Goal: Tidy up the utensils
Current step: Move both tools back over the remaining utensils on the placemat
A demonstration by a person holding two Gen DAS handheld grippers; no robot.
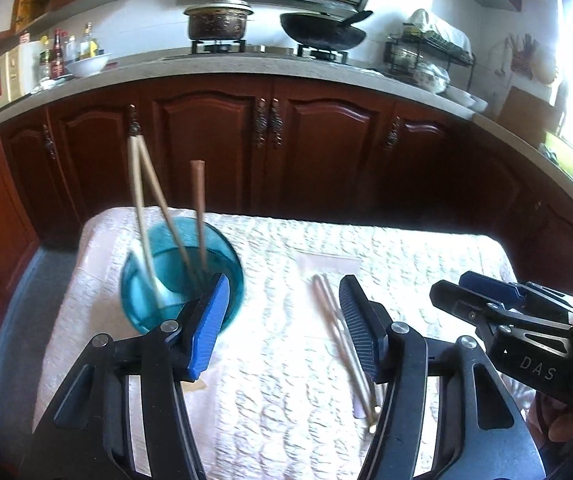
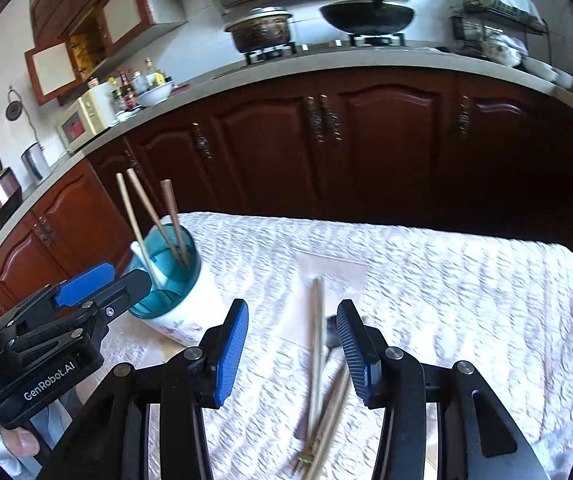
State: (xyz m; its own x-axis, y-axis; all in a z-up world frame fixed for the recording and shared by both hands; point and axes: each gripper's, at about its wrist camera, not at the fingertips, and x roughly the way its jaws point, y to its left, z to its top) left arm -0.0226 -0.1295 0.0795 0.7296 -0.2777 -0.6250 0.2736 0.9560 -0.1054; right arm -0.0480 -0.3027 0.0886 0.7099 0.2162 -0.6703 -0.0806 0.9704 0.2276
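Observation:
A blue-rimmed utensil cup [image 1: 182,276] [image 2: 166,280] stands on the left of the white quilted table cloth [image 1: 286,280]. It holds three chopsticks [image 1: 146,208] [image 2: 150,216] and a white spoon [image 1: 146,276]. More chopsticks [image 1: 342,340] [image 2: 320,360] lie loose on the cloth, with a dark utensil [image 2: 332,336] under them. My left gripper [image 1: 282,324] is open, its left finger beside the cup. My right gripper [image 2: 292,352] is open above the loose chopsticks, empty.
Dark wood cabinets [image 1: 278,152] and a counter with a pot [image 1: 218,20], wok [image 1: 322,30] and dish rack [image 1: 430,52] stand behind the table. A pale mat [image 1: 328,266] lies under the loose chopsticks' far ends.

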